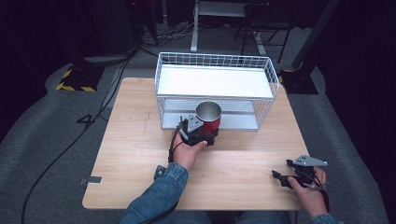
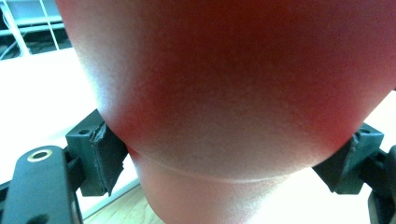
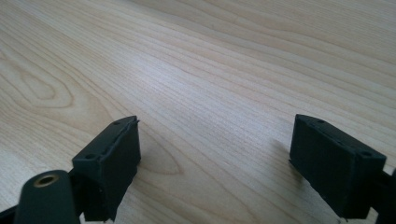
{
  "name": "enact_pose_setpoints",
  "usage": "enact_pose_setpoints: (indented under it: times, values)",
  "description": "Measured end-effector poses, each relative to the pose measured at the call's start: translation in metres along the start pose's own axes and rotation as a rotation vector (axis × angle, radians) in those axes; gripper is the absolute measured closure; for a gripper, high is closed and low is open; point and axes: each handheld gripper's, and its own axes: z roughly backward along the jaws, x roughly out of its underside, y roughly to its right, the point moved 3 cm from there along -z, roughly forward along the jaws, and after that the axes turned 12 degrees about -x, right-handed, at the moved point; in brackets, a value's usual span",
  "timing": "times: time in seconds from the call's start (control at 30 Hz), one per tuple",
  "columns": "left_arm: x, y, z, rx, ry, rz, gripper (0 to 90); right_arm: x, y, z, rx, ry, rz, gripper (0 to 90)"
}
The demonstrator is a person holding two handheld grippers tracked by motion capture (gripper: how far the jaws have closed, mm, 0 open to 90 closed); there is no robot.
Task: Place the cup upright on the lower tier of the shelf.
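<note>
Dark floor and cabling surround a light wooden bench that carries a white wire rack with an upper shelf and a lower shelf. I have the left tool closed on a red cup with a bare metal interior; in the left gripper view the cup's red wall sits between both black jaws, each pad pressed against it, so I judge the grasp to be firm. From the high view the cup stands upright, mouth up, directly in front of the rack's lower opening, near its left half; I cannot tell whether its base rests on the bench or is lifted just clear of it. My right tool rests at the near right corner of the bench, well apart from the cup, jaws spread wide with nothing but wood grain between them in the right gripper view. Status, as I judge it: pick-up of the cup is complete, and the cup is positioned at the rack; placement on a shelf is not yet done. Remaining steps would be to carry the cup into the rack, set it down upright, open the left tool and withdraw. The rack wires close to the cup call for a level, slow approach
</note>
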Motion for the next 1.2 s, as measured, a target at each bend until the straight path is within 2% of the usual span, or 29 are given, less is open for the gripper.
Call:
enact_pose_setpoints:
  times: [0.2,0.27,0.43,0.6,0.67,0.77,0.87,0.97,1.1,1.2]
  values:
    - [0.0,-0.001,-0.015,-0.016,0.0,-0.013,16.6,0.0,0.0,0.0,0.0,0.0,0.0,16.3]
    - [0.0,-0.003,-0.023,-0.036,-0.001,0.009,16.7,0.0,0.0,0.0,0.0,0.0,0.0,16.3]
    - [-0.002,-0.006,-0.035,-0.063,-0.001,0.012,16.6,0.0,0.0,0.0,-0.001,0.001,0.0,16.2]
    - [-0.008,-0.009,-0.051,-0.084,0.008,0.034,16.6,0.0,0.0,0.0,-0.001,0.001,0.0,16.2]
    - [-0.01,-0.009,-0.053,-0.084,0.012,0.038,16.6,0.0,0.0,0.0,-0.001,0.001,0.0,16.2]
    - [-0.011,-0.011,-0.061,-0.08,0.014,0.067,16.6,0.0,0.0,0.0,-0.001,0.001,0.0,16.2]
    - [-0.012,-0.011,-0.071,-0.091,0.019,0.042,16.6,0.0,0.0,0.0,-0.001,0.001,0.0,16.2]
    - [-0.012,-0.011,-0.077,-0.096,0.022,0.037,16.6,0.0,0.0,0.0,-0.001,0.0,0.0,16.2]
    - [-0.013,-0.012,-0.085,-0.11,0.021,0.063,16.5,0.0,0.0,0.0,-0.002,0.001,0.0,16.2]
    - [-0.012,-0.013,-0.089,-0.124,0.021,0.063,16.5,0.0,0.0,0.0,-0.001,0.001,0.001,16.2]
